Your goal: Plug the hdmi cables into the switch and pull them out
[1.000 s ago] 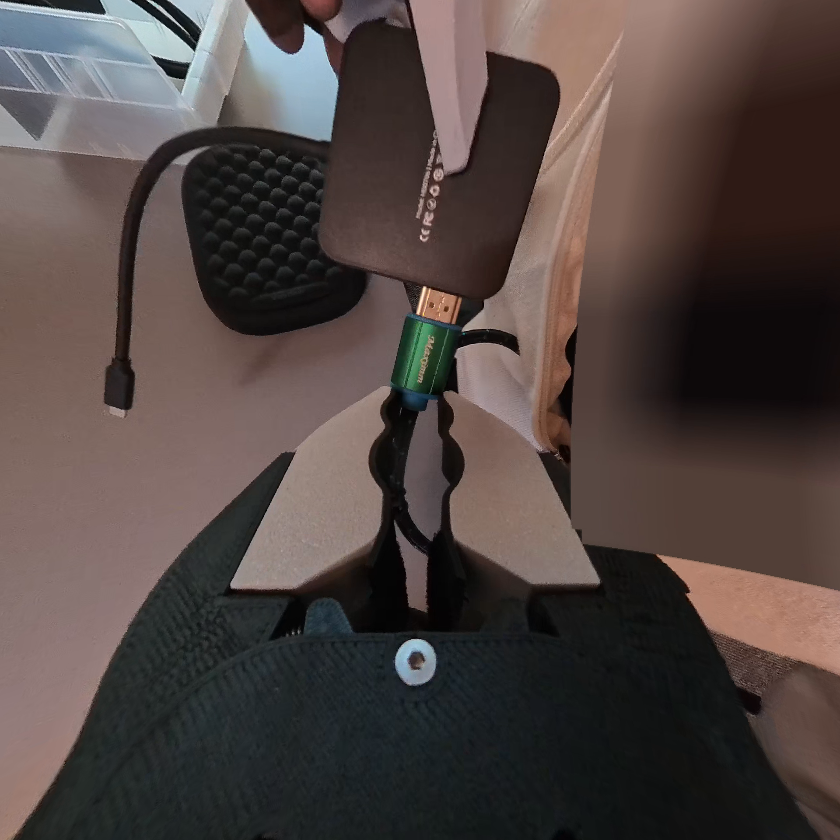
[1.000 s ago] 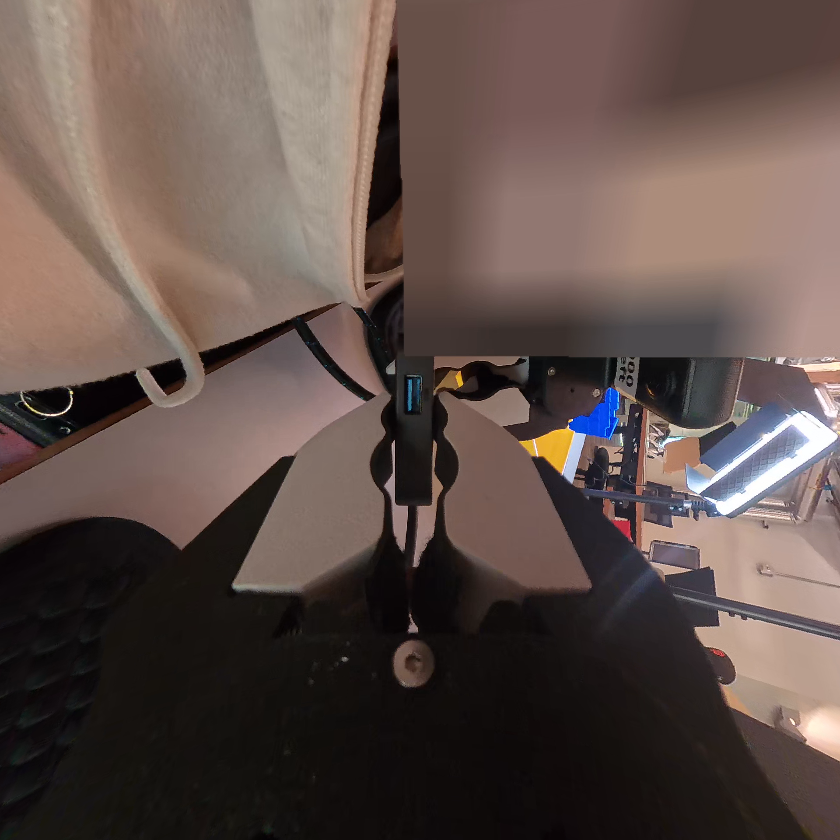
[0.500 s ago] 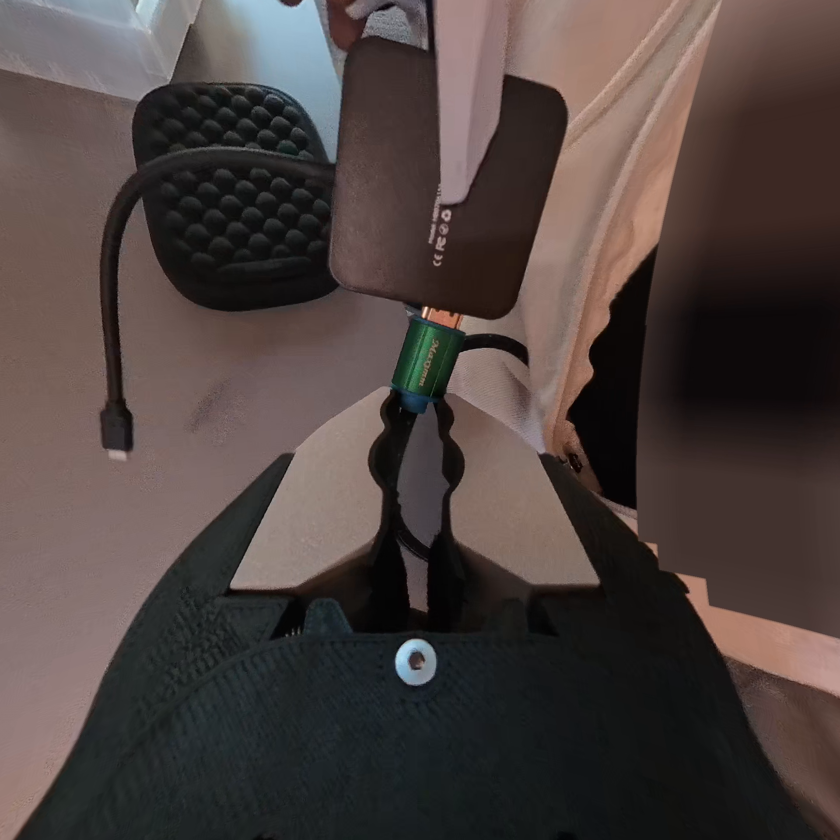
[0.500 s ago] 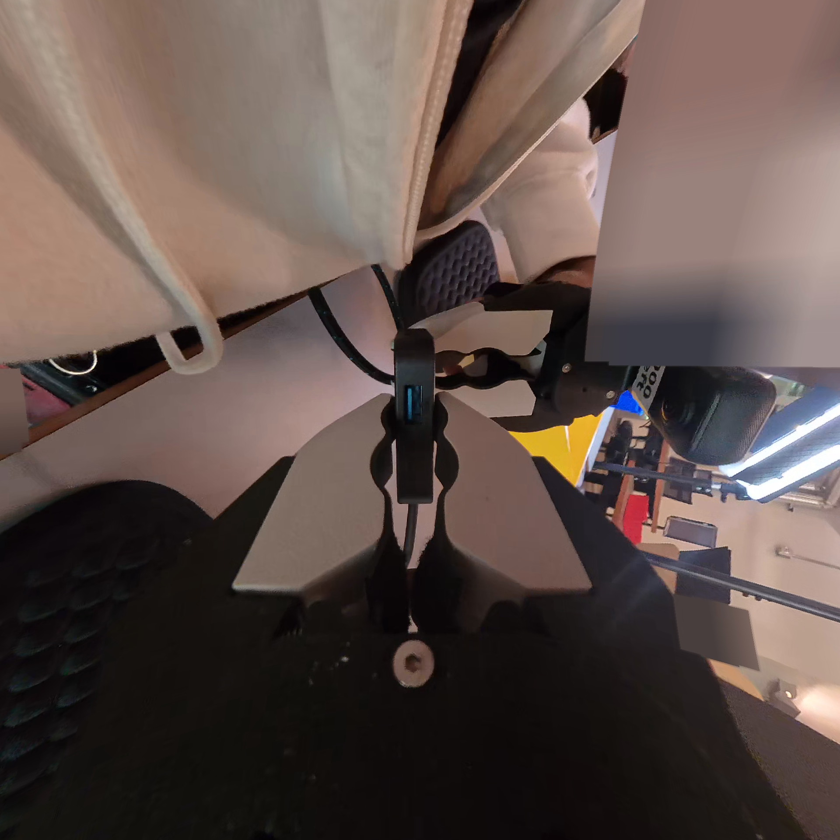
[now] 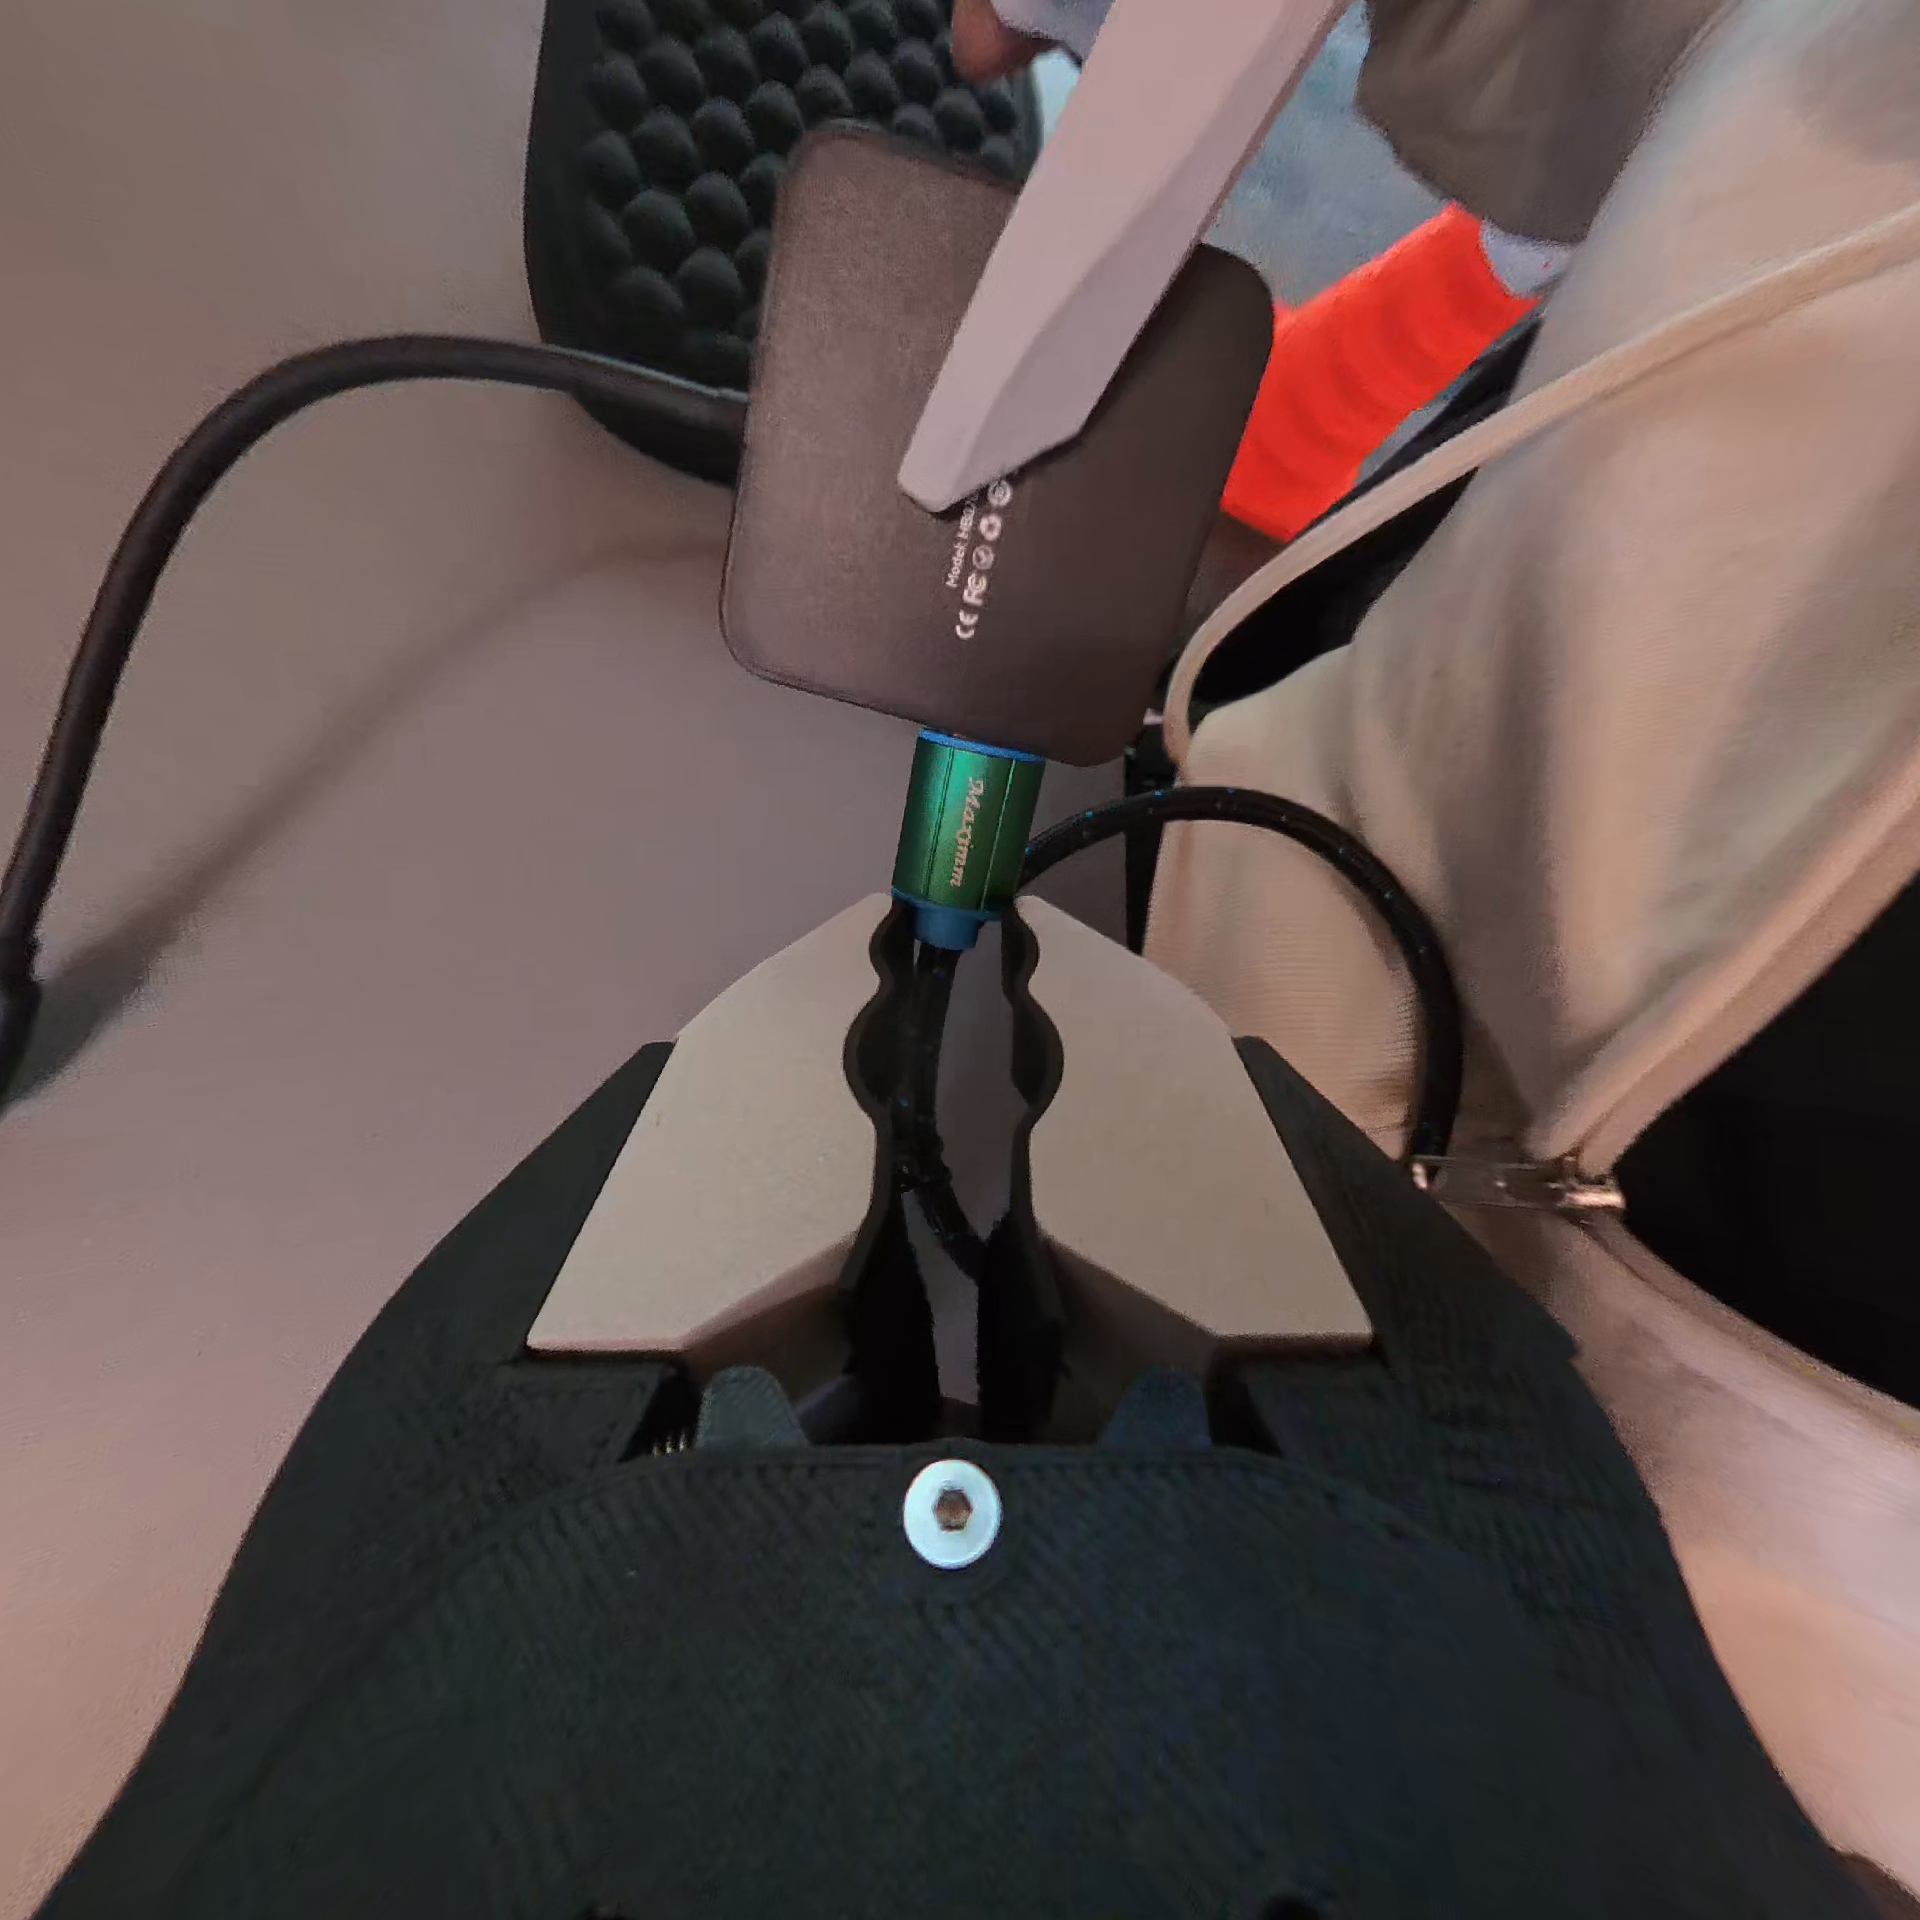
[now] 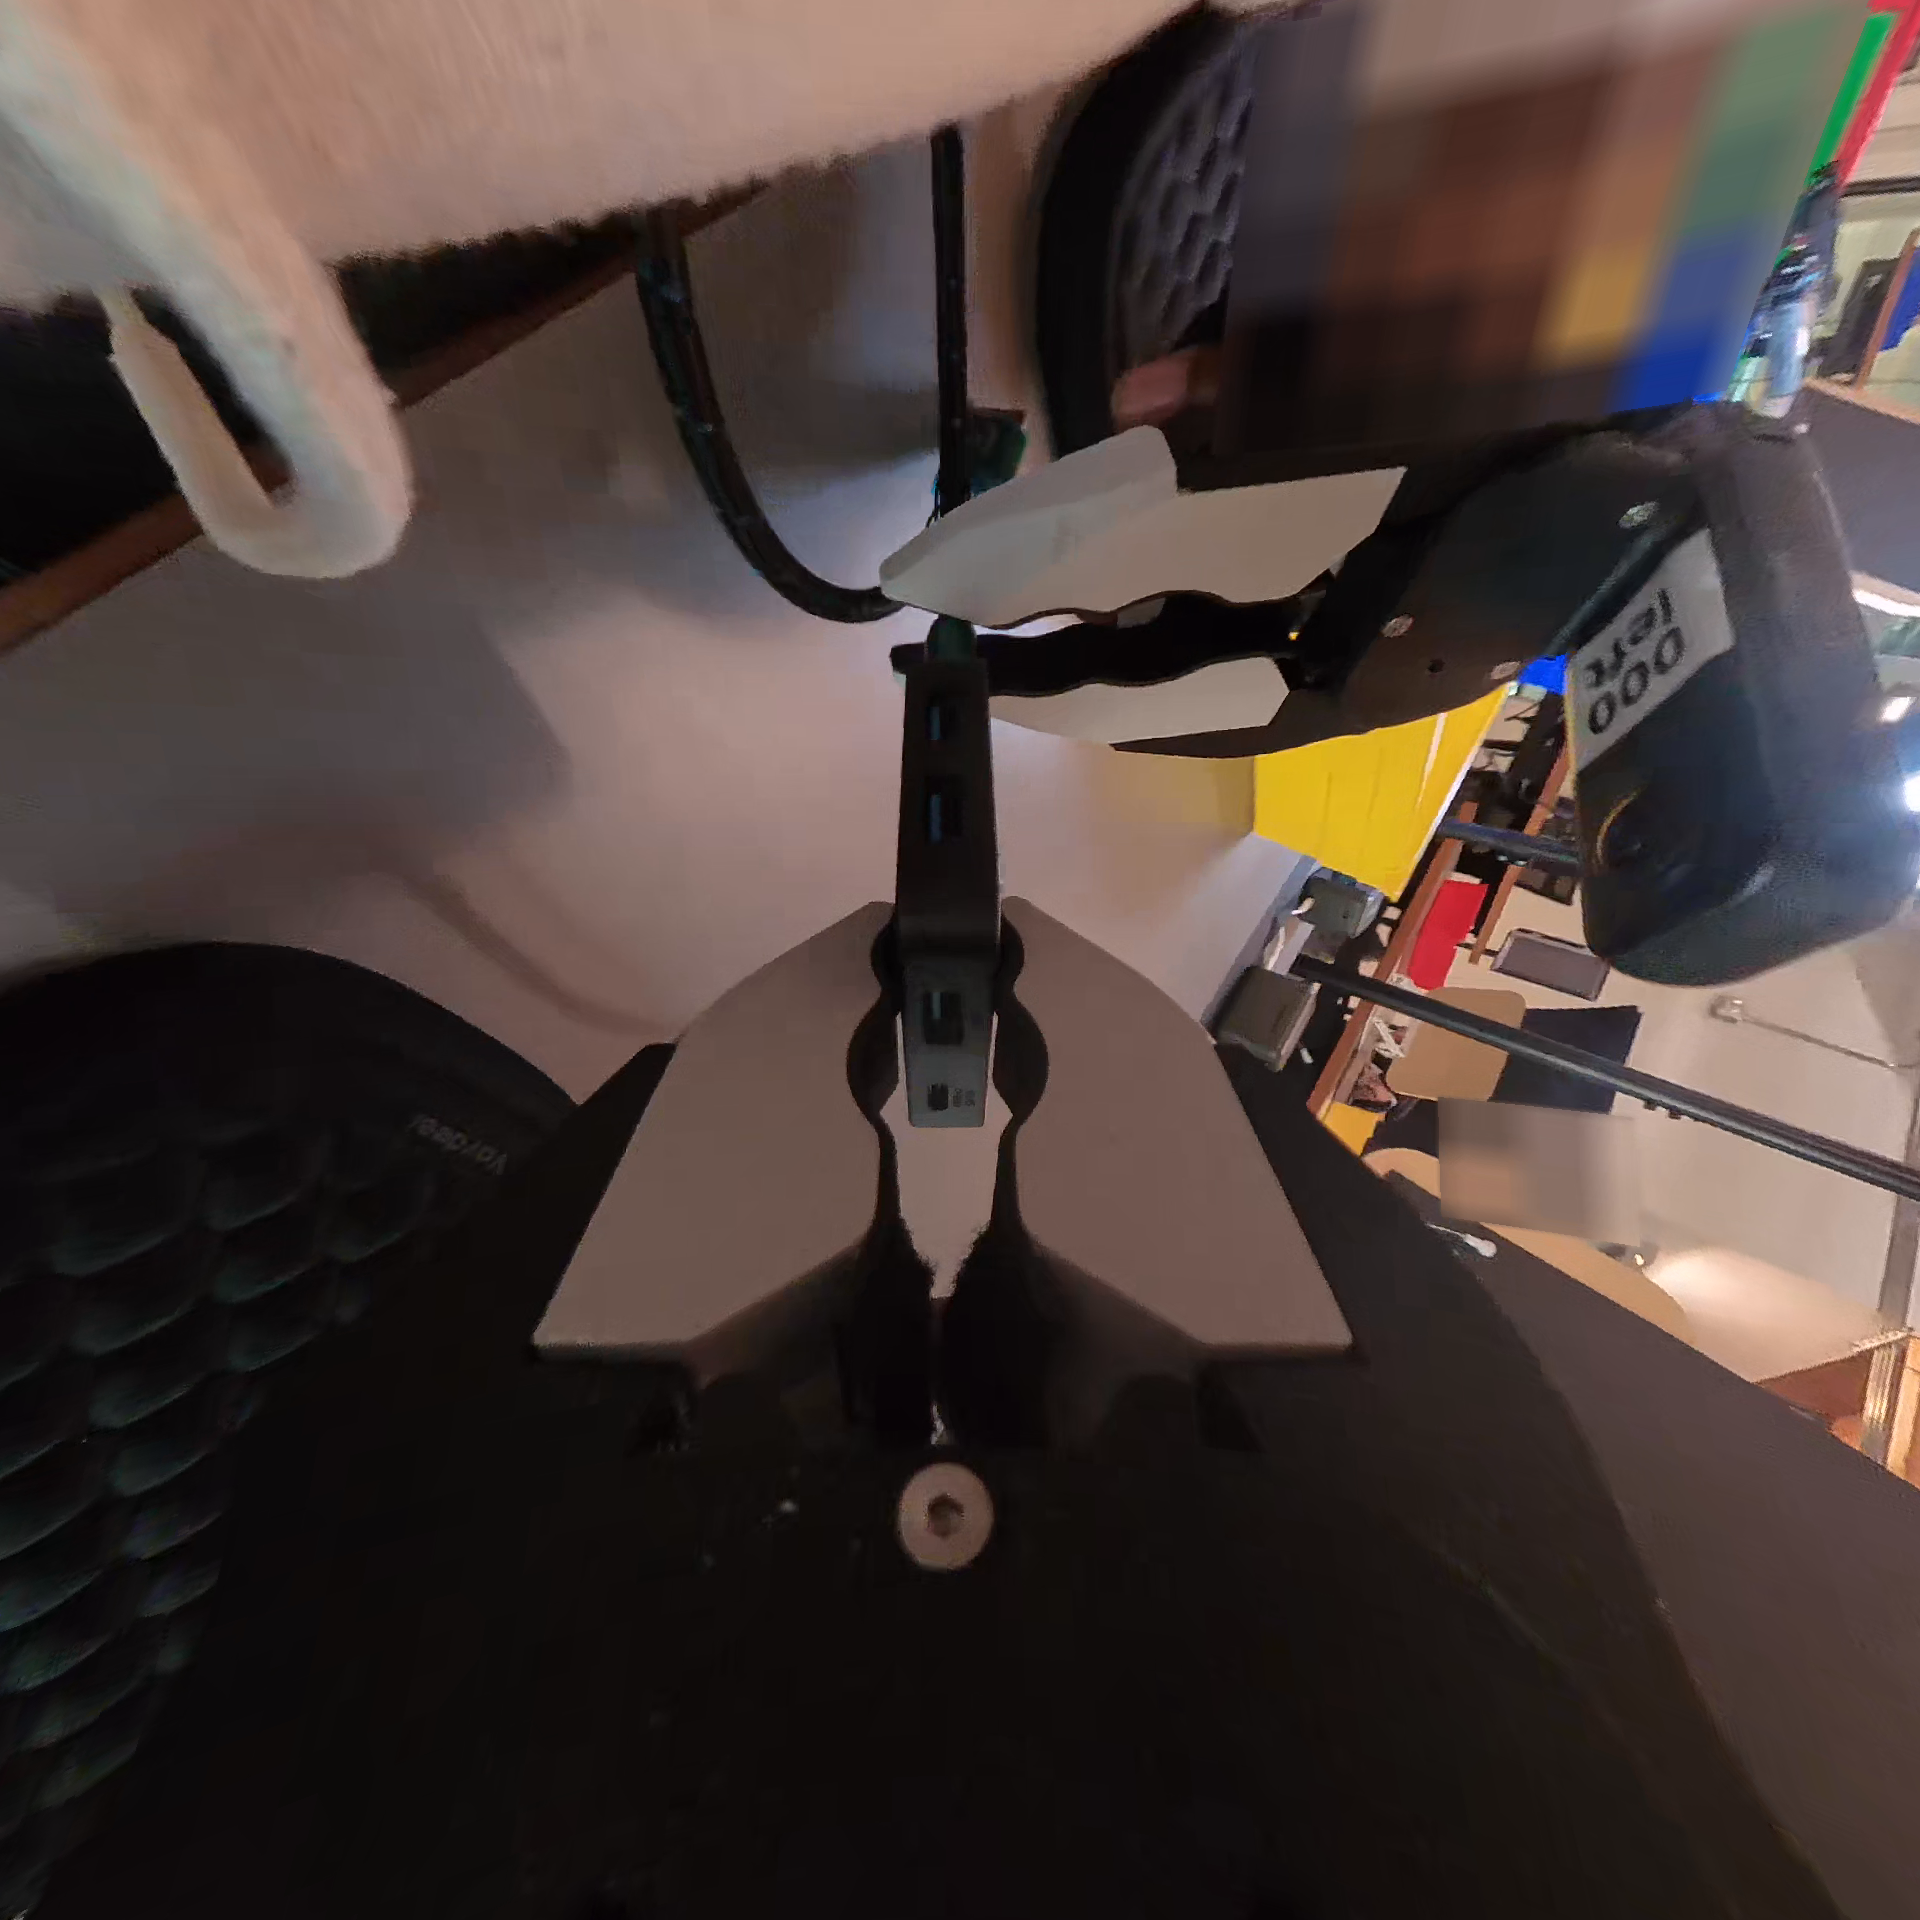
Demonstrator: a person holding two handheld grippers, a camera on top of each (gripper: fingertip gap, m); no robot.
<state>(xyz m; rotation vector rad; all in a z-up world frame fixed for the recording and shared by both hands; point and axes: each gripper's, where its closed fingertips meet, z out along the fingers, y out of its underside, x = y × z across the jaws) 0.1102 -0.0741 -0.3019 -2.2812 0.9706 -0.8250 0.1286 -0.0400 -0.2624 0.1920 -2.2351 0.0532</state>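
Note:
In the left wrist view my left gripper (image 5: 951,914) is shut on the black braided hdmi cable (image 5: 1382,904), just behind its green plug (image 5: 961,831). The plug sits fully in the lower edge of the dark flat switch (image 5: 862,468), with no gold tip showing. A finger (image 5: 1101,260) of my right gripper lies across the switch. In the right wrist view my right gripper (image 6: 943,920) is shut on the switch (image 6: 943,831), seen edge-on with blue ports. The left gripper (image 6: 904,623) meets its far end from the right.
The switch's own black lead (image 5: 208,436) curves off to the left over the pale table (image 5: 364,831). A black dimpled pad (image 5: 707,156) lies behind the switch and shows in the right wrist view (image 6: 156,1299). A person's cream jacket (image 5: 1558,727) is close on the right. There is about 6 cm between the tips of the two grippers.
The green plug's gold tip, visible a second ago, has gone fully into the switch. Both grippers have stayed shut, and both views have swung as the hands moved.

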